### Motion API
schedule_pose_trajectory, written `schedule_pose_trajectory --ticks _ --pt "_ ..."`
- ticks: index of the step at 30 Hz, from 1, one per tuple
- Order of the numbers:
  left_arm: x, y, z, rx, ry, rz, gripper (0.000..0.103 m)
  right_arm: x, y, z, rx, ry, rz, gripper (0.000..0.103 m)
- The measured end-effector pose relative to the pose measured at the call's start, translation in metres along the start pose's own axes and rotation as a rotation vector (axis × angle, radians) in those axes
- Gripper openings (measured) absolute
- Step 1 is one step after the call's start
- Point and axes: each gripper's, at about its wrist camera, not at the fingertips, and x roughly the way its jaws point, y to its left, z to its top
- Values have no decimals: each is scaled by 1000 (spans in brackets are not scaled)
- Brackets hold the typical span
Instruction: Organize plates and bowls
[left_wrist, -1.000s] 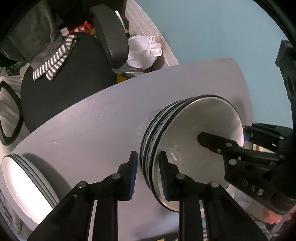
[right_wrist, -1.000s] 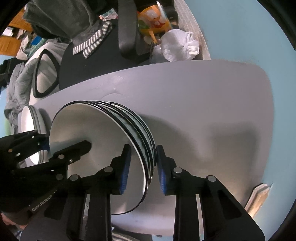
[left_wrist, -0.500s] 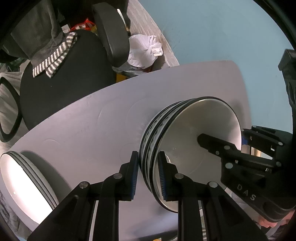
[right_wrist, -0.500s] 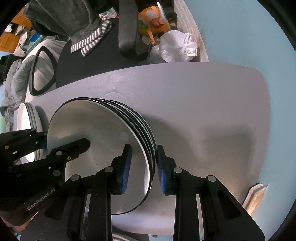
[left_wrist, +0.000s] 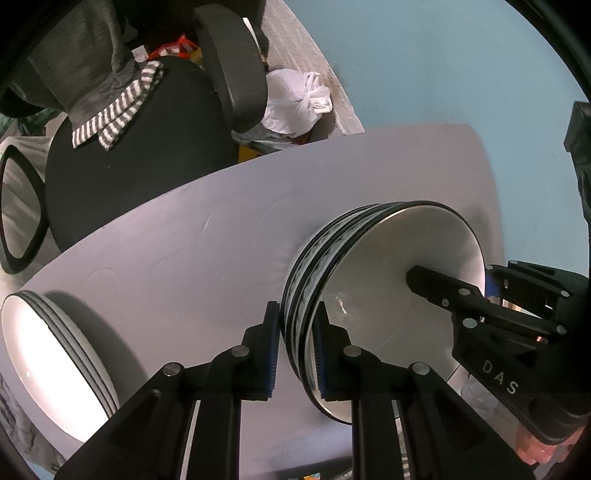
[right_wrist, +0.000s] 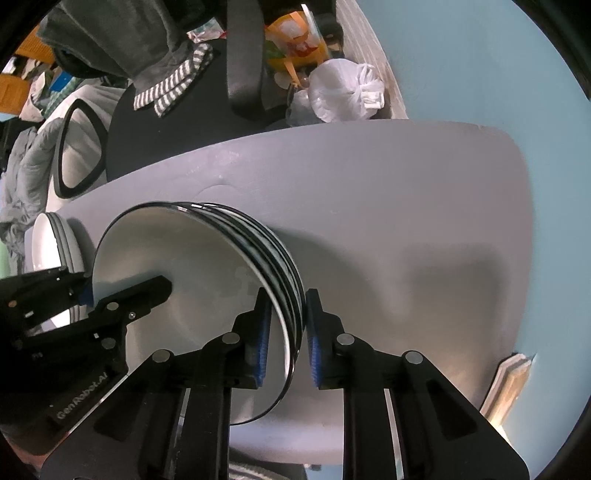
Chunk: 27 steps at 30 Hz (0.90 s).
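A: What is seen, largest first?

B: A pale grey rounded table (right_wrist: 406, 206) is shown, its near edge cut off. On it a stack of white black-rimmed bowls (left_wrist: 388, 280) is gripped at opposite rims: the left gripper (left_wrist: 295, 347) and the right gripper (right_wrist: 283, 334) are each closed on it.

A: How many?

B: About four bowls are suggested; the exact count cannot be told. A second stack of white plates (left_wrist: 48, 362) is cut off at the left.
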Motion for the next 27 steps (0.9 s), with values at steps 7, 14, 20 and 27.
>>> schedule_pose_trajectory --ticks 7,14,20,27 --pt "-4 -4 -2 31 13 27 15 -1 1 -2 13 3 2 18" --pt "-9 0 -10 33 12 32 15 0 5 -7 35 19 23 18" --pt "-13 13 -19 10 10 29 15 0 17 -10 34 28 35 17" --pt "-19 26 -31 -13 2 19 15 -3 33 -12 16 32 32 17"
